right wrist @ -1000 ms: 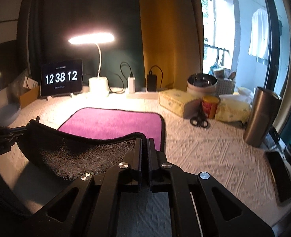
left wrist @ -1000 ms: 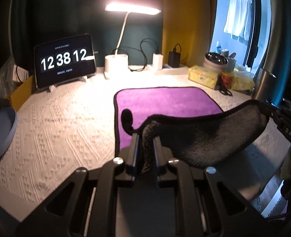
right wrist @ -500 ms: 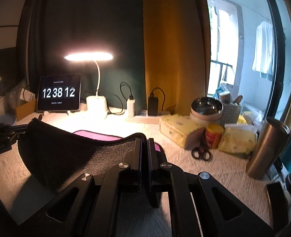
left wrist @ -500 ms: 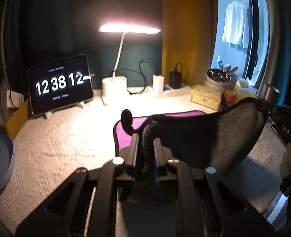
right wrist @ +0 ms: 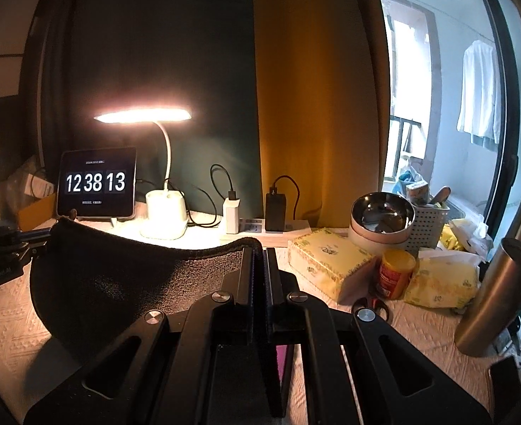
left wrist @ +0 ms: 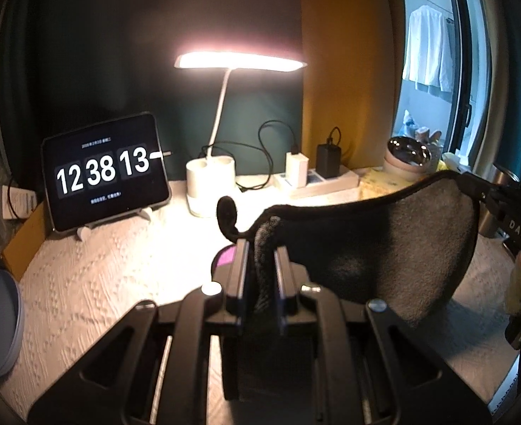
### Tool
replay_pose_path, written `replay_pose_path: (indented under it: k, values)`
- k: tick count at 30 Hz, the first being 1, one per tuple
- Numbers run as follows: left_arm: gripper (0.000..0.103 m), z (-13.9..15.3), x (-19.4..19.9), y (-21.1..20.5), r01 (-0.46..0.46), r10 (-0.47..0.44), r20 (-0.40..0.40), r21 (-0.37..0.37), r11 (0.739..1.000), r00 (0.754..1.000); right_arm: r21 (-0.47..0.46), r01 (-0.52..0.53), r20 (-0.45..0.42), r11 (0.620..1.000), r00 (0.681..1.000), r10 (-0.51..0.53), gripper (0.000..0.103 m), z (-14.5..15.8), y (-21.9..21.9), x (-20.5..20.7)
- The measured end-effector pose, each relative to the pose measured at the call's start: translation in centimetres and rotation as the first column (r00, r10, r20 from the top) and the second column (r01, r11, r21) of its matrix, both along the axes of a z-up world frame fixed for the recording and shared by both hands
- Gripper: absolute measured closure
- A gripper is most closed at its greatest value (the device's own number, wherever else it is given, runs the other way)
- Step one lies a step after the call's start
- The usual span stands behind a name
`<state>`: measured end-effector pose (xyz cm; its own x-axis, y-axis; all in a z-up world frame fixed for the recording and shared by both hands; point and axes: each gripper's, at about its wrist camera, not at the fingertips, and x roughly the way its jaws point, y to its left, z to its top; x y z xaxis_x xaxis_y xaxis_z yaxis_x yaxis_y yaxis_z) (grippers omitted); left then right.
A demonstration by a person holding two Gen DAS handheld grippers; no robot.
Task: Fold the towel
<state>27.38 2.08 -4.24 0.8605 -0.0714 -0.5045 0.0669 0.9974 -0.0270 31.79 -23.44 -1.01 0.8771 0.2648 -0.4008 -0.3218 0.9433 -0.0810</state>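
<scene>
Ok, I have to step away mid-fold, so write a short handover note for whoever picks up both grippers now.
Left hand-held gripper: shut on one near corner of the towel.
Right hand-held gripper: shut on the other near corner.
Towel: near edge raised off the table, grey underside facing the cameras, slack between the grippers; a sliver of purple shows below.
Done: both corners gripped and lifted.
Left: carry the edge over toward the lamp side, lay it down, release.

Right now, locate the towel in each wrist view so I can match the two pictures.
Left wrist view: the towel hangs centre-right, one corner pinched in the left tongs, the far corner at the right edge.
Right wrist view: the towel sags lower left, its near corner in the right tongs.
Shared landmark: the clock tablet reading 12 38 13.
</scene>
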Motion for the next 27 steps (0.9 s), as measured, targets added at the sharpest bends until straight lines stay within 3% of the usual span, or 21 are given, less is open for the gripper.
replay_pose_path:
  k: [14, 27]
  values:
    - [0.089, -1.7, 6.3, 0.6, -0.01, 0.01, 0.004, 0.011, 1.0, 1.0, -0.035, 0.017, -0.032, 0.999, 0.999, -0.019, 0.097, -2.7, 1.0, 5.6]
    - [0.089, -6.4, 11.5, 0.8, 0.002, 0.002, -0.157, 0.024, 1.0, 0.988, -0.066, 0.074, -0.147, 0.995, 0.986, -0.083, 0.097, -6.7, 1.4, 10.9]
